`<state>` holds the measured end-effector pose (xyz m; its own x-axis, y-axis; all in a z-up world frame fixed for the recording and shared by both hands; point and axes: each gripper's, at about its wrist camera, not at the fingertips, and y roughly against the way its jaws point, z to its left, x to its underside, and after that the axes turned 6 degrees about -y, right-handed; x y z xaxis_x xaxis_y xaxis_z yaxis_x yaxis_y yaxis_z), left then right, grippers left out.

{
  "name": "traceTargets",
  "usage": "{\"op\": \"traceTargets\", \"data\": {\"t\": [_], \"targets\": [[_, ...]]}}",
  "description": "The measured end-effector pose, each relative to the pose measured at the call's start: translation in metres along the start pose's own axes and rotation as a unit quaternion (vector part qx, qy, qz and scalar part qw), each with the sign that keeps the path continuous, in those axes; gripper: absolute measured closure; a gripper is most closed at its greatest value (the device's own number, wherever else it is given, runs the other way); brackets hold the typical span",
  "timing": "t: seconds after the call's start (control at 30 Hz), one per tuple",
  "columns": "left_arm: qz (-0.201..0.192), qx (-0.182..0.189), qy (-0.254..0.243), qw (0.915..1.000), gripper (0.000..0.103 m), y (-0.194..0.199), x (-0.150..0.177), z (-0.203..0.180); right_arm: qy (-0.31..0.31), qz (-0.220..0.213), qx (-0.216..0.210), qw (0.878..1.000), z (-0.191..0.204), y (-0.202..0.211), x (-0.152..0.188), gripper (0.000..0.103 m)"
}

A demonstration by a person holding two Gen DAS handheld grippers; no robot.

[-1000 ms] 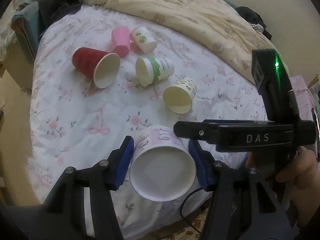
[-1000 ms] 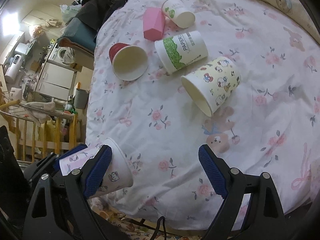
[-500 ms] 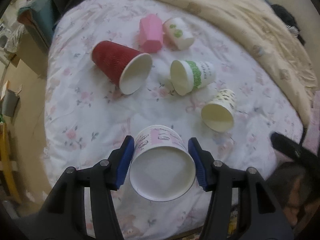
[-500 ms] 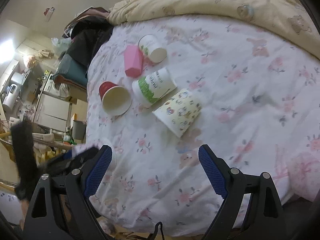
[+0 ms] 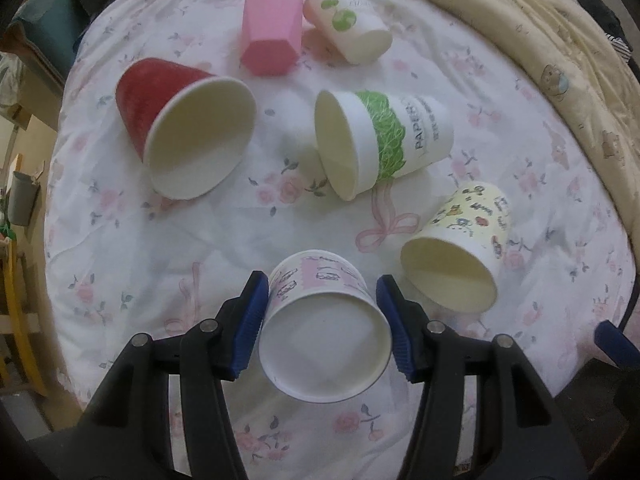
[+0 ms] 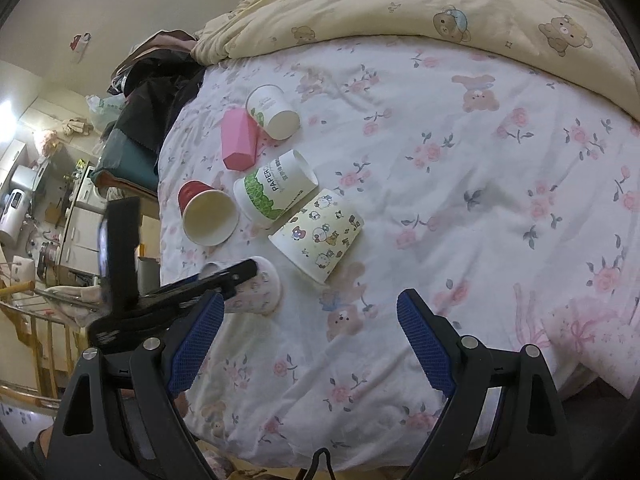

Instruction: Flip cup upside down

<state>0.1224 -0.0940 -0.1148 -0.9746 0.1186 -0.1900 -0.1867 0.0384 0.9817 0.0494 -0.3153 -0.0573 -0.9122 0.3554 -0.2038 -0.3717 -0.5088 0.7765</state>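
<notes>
6 cups lay in view on the bed [image 5: 168,248]. We held the pink-print cup [image 5: 324,320] in the left hand-held gripper [image 5: 320,320], its blue pads [image 5: 250,316] closed against both sides of the wall, mouth toward the camera. Against the view 1 s before, the left hand-held gripper had carried this cup forward over the bed, so the other cups appeared nearer, and the right hand-held gripper [image 6: 310,344] had drawn back out of the left wrist view. We judged the lift complete and the inversion not yet done, since the mouth faced sideways, not down.

The right hand-held gripper was spread wide and held nothing.

Container status:
- Pink-print cup: interior visible, nothing in it.
- Red cup [image 5: 180,120]: on its side, nothing in it.
- Green-band cup [image 5: 380,140]: on its side, nothing in it.
- Cartoon cup [image 5: 460,256]: on its side, nothing in it.
- Pink faceted cup [image 5: 272,32] and green-dot cup [image 5: 348,24]: interiors not shown.
</notes>
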Motion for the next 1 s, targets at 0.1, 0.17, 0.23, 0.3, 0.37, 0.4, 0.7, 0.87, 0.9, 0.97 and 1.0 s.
{"op": "traceTargets", "data": {"t": [0.1, 0.17, 0.23, 0.3, 0.37, 0.4, 0.7, 0.87, 0.9, 0.97, 1.0], "targets": [[0.009, 0.003, 0.018, 0.9998, 0.050, -0.006, 0.001, 0.004, 0.001, 0.002, -0.002, 1.000, 0.002, 0.000, 0.000, 0.012], [0.007, 0.009, 0.027, 0.9996, 0.050, -0.008, 0.001, 0.008, 0.003, 0.004, -0.003, 1.000, 0.003, -0.002, 0.001, 0.012], [0.004, 0.009, 0.028, 0.9996, 0.050, -0.008, 0.001, 0.010, 0.005, 0.006, -0.002, 1.000, 0.004, -0.003, 0.002, 0.012], [0.002, 0.009, 0.027, 0.9996, 0.049, -0.008, 0.002, 0.011, 0.005, 0.008, -0.002, 1.000, 0.004, -0.004, 0.001, 0.012], [-0.001, 0.005, 0.021, 0.9998, 0.049, -0.008, 0.003, 0.009, 0.005, 0.006, -0.001, 1.000, 0.004, -0.004, 0.002, 0.012], [-0.002, 0.003, 0.019, 0.9998, 0.049, -0.008, 0.002, 0.008, 0.005, 0.006, 0.000, 1.000, 0.004, -0.005, 0.002, 0.012], [-0.015, -0.011, 0.008, 0.9998, 0.009, -0.001, 0.000, 0.004, 0.008, 0.006, 0.009, 1.000, 0.004, -0.009, 0.003, 0.012], [-0.017, -0.006, 0.001, 0.9998, 0.009, 0.007, 0.000, -0.001, 0.015, 0.007, 0.013, 1.000, 0.006, -0.009, 0.005, 0.012], [-0.020, -0.007, 0.001, 0.9998, 0.009, 0.010, 0.000, -0.002, 0.017, 0.005, 0.015, 1.000, 0.007, -0.008, 0.006, 0.012], [-0.030, -0.007, 0.002, 0.9995, 0.009, 0.019, 0.002, -0.001, 0.021, 0.001, 0.017, 1.000, 0.008, -0.007, 0.006, 0.012], [-0.037, -0.008, 0.000, 0.9993, 0.009, 0.027, 0.004, -0.002, 0.024, -0.002, 0.017, 1.000, 0.009, -0.006, 0.006, 0.012]]}}
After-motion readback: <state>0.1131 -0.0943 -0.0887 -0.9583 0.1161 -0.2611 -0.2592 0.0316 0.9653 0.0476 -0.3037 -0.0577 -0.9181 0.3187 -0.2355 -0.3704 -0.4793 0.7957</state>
